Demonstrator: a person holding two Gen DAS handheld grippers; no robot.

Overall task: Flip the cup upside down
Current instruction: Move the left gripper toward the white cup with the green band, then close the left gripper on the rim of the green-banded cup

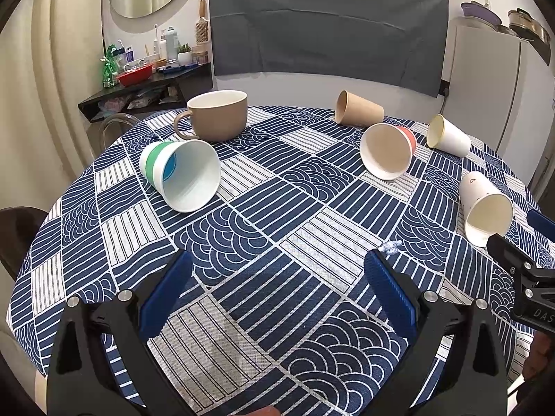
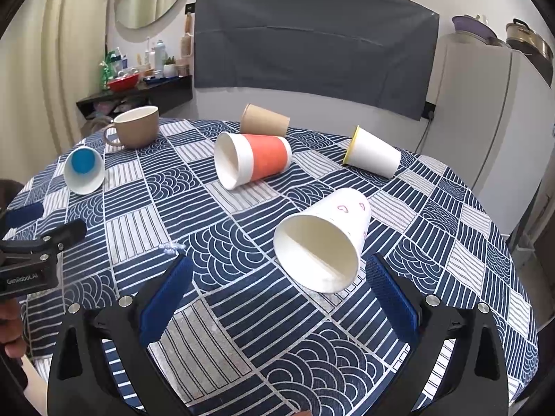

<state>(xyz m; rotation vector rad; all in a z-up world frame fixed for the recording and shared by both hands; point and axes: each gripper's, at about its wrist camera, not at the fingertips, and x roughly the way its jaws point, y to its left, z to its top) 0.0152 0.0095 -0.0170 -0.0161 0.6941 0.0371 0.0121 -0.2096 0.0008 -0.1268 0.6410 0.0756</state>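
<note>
Several paper cups lie on their sides on the patterned tablecloth (image 1: 277, 294). A white cup with pink hearts (image 2: 324, 244) lies just ahead of my open right gripper (image 2: 279, 270), mouth toward me; it also shows in the left wrist view (image 1: 485, 204). A green-striped cup with a blue bottom (image 1: 184, 173) lies ahead and left of my open, empty left gripper (image 1: 277, 270). An orange-banded cup (image 2: 251, 163), a yellow-rimmed white cup (image 2: 373, 156) and a brown cup (image 2: 263, 119) lie farther back. A beige mug (image 1: 216, 114) stands upright at the back left.
A tiny clear trinket (image 1: 391, 247) lies on the cloth between the grippers. A dark shelf with bottles and a red bowl (image 1: 135, 74) stands behind the table on the left. A white fridge (image 1: 492, 79) stands at the back right.
</note>
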